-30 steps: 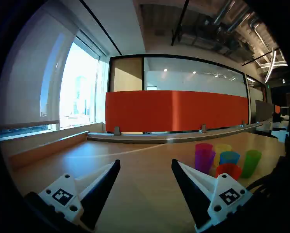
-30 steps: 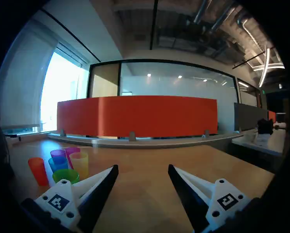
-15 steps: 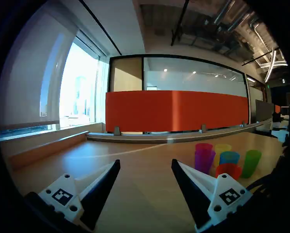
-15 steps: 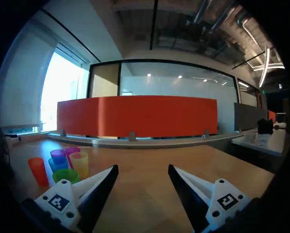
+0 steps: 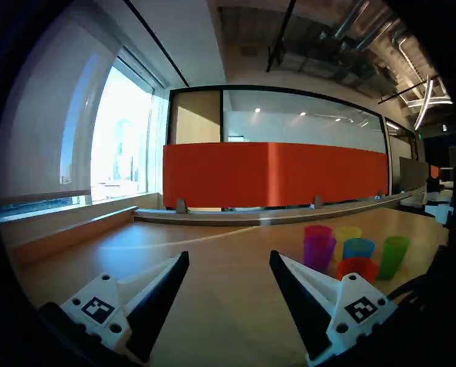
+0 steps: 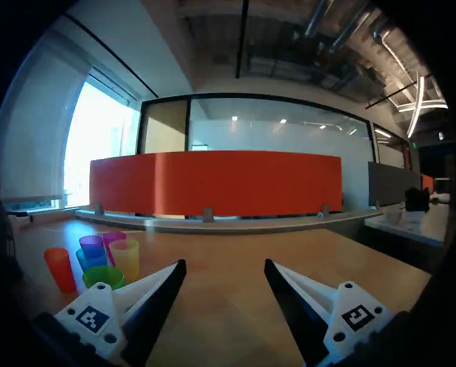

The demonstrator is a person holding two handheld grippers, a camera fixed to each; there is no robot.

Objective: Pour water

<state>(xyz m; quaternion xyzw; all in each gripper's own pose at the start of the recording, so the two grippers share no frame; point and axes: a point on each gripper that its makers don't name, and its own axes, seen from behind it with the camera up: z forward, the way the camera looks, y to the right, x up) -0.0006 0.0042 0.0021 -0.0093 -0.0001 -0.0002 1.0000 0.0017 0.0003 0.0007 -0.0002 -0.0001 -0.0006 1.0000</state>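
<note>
We hold our left gripper (image 5: 228, 253) low and roughly level, jaws spread wide with nothing between them. Our right gripper (image 6: 224, 262) is posed the same way, parted and empty. Both seem to hover, though their undersides are hidden.

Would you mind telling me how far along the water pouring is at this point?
Nothing looks done yet: the six cups stand bunched together on the table, none lifted or tipped. In hand, nothing: the left gripper and right gripper are both open and empty. Left: grasping a cup and the whole pour.
</note>
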